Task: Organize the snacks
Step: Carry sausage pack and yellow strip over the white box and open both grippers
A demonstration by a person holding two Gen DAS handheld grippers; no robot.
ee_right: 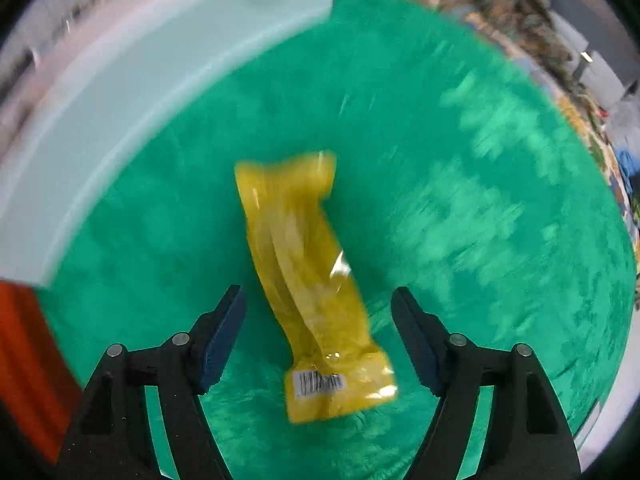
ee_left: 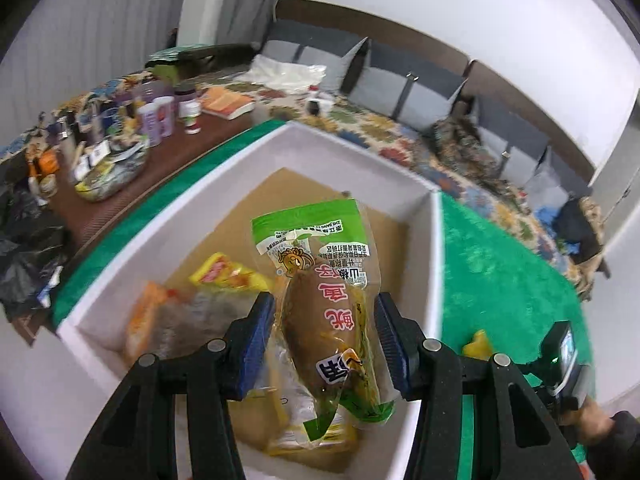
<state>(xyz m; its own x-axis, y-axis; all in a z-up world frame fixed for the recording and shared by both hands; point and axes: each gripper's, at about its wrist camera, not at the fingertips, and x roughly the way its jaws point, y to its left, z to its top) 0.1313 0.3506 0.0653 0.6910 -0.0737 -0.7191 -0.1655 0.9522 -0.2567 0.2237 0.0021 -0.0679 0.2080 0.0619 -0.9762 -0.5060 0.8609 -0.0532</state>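
Green fuzzy mat covers the place where the snacks are being sorted, and a white box sits on it.

The left tongs are clamped on a green-edged snack packet with a brown snack inside. They hold it by its lower half, so the top sticks up and the packet hangs right over the open box. I think it is held there so it can go in with the others. A yellow packet and an orange packet already lie on the brown bottom of the box.

The right tongs point down at the mat and stand apart. A long yellow packet lies flat on the mat between them, and the pads do not touch it. I think this one is the next to be picked up, since it is outside the box, just beside its wall.

Some things are hard to see. The right view is blurry, so I cannot read the yellow packet, only see a small barcode label near its end. The held packet covers more snacks under it in the box. The near side of the box is cut off by the tongs. The bottles on the brown tabletop far away are too small to name.
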